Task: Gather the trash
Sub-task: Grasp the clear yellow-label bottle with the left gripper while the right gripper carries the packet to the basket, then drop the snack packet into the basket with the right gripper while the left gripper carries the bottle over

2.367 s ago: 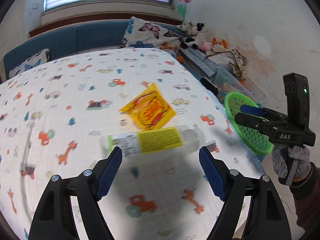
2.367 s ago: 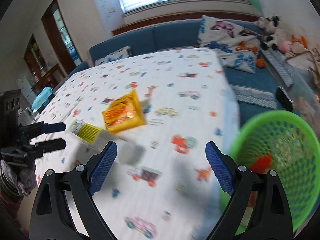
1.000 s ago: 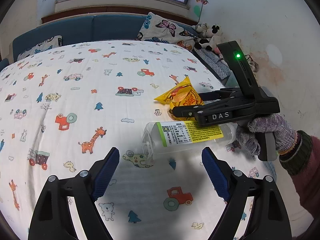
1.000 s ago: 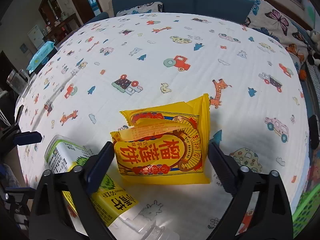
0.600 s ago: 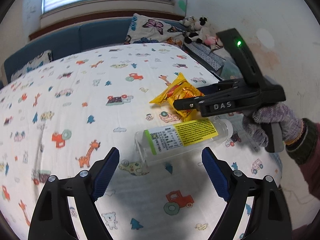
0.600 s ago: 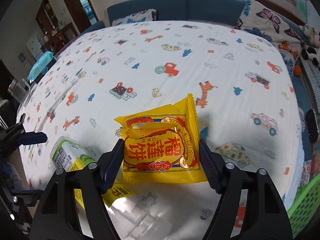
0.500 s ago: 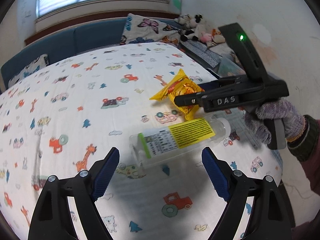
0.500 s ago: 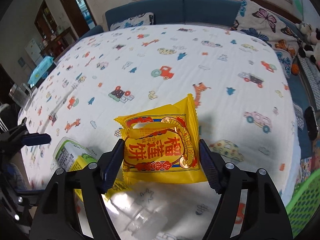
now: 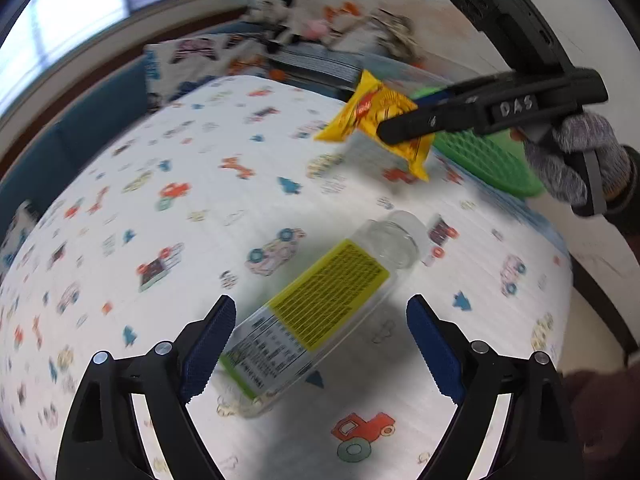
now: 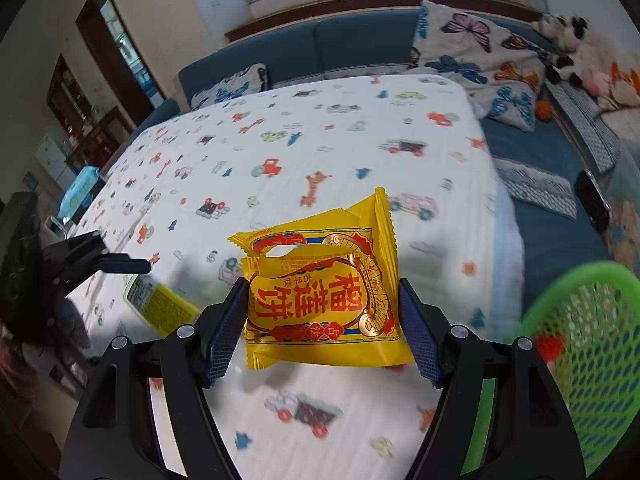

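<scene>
The right claw (image 10: 322, 324) pinches a yellow snack pack (image 10: 324, 280) w/ its blue pads on both sides. The pack is torn at the top & has red letters. In the left wrist view the pack is up in the air, off the surface (image 9: 192, 208), held out in front of a green basket (image 9: 484, 156). A hand (image 9: 576, 164) in a grey knit glove grips the right claw's handle. In the right wrist view the green basket sits low on the right, past the edge of the surface, w/ sth red inside it.

The left claw (image 9: 320, 344) is spread wide & touches nothing. An empty clear bottle (image 9: 320, 312) w/ a yellow & green label lies on its side on the surface, its lower end between the two blue pads. No pad presses it. Its round end points away, up & to the right.

The surface has a white cloth w/ little cars, trucks & giraffes. Behind it is a blue sofa (image 10: 344, 52) w/ butterfly pillows (image 10: 472, 52) & soft toys (image 10: 568, 52).
</scene>
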Demonstrator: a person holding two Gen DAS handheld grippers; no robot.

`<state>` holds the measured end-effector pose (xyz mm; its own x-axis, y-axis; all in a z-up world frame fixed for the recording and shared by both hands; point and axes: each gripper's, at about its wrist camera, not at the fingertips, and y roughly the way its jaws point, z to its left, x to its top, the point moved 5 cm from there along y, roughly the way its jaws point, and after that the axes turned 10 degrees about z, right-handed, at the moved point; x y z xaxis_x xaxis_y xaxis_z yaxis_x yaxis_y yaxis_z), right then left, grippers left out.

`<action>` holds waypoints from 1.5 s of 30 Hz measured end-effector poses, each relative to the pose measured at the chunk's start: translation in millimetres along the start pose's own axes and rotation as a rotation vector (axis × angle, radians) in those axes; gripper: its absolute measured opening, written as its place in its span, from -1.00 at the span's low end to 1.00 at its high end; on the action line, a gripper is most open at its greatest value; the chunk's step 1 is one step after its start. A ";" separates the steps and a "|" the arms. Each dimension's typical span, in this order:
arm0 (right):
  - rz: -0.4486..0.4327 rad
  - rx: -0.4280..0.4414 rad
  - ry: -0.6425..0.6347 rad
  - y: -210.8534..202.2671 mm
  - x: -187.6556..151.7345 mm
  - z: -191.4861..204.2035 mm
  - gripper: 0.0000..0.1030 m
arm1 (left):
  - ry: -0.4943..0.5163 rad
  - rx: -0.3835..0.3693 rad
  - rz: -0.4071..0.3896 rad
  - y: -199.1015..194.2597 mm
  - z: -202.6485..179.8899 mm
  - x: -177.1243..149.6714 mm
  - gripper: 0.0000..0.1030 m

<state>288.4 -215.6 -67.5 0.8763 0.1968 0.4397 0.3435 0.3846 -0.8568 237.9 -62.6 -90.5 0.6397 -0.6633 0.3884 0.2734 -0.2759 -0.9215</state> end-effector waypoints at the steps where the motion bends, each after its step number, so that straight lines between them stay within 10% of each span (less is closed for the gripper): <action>1: -0.004 0.002 0.011 -3.6 -3.1 -2.9 0.41 | 0.020 -0.006 0.014 1.9 -0.1 1.7 0.64; 20: -0.070 -0.063 0.191 -62.1 -64.3 -55.1 0.41 | 0.300 0.022 0.166 41.3 -14.5 2.9 0.48; 34: -0.102 -0.078 0.298 -78.8 -95.6 -89.2 0.41 | 0.172 0.001 0.150 44.1 -26.4 1.6 -0.13; 45: -0.142 -0.149 0.382 -101.7 -123.4 -131.1 0.41 | 0.051 -0.050 0.065 24.6 -70.6 19.6 -0.14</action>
<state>189.6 -397.2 -70.0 0.8695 -0.2071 0.4483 0.4897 0.2440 -0.8371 206.4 -131.5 -105.9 0.6174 -0.7151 0.3280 0.1952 -0.2646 -0.9444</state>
